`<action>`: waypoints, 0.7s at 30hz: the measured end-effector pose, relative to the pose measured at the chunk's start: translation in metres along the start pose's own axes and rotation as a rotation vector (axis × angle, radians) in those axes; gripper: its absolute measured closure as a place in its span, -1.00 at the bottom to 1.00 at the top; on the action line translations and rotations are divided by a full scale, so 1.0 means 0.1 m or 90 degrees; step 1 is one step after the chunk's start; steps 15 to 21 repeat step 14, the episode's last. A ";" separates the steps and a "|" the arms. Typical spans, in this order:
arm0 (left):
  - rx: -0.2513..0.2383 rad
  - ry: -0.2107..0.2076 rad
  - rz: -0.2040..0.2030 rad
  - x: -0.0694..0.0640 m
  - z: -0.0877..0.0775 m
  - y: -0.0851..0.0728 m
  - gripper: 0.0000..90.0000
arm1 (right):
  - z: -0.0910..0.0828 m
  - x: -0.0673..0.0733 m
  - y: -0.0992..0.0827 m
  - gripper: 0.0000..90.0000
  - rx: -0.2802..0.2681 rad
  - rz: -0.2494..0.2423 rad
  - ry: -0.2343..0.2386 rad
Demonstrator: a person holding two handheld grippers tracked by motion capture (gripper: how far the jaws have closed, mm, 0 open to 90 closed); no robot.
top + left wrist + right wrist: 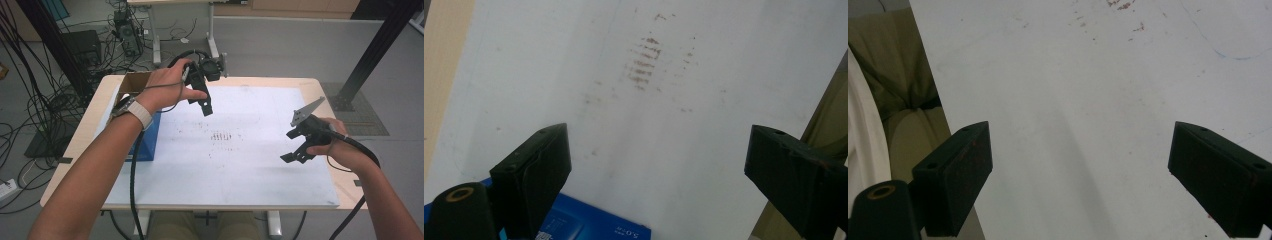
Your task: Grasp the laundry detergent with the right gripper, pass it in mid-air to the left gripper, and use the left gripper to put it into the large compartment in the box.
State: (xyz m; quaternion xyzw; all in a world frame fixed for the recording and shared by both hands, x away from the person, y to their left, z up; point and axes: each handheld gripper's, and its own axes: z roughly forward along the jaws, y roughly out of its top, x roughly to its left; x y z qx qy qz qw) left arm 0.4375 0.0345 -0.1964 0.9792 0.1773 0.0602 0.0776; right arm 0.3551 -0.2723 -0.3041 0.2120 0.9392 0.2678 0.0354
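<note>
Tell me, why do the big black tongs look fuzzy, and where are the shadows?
In the left gripper view the left tongs sit too near the lens, so their edges blur, while the brown smudges look sharper. In the right gripper view a soft grey shadow falls on the white board. The high view is evenly lit.

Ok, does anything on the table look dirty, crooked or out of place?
The white board carries a patch of brown smudges near its middle. The blue box lies at the board's left edge, beside a cardboard box. Nothing is spilled.
</note>
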 end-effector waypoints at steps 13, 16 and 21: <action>0.001 -0.004 -0.005 0.01 0.01 -0.01 -0.74 | 0.01 0.01 0.01 -0.77 -0.003 -0.002 0.001; 0.003 -0.004 -0.006 0.01 0.01 -0.01 -0.74 | 0.01 0.01 0.01 -0.77 -0.003 -0.003 0.001; 0.003 -0.004 -0.006 0.01 0.01 -0.01 -0.74 | 0.01 0.01 0.01 -0.77 -0.003 -0.003 0.001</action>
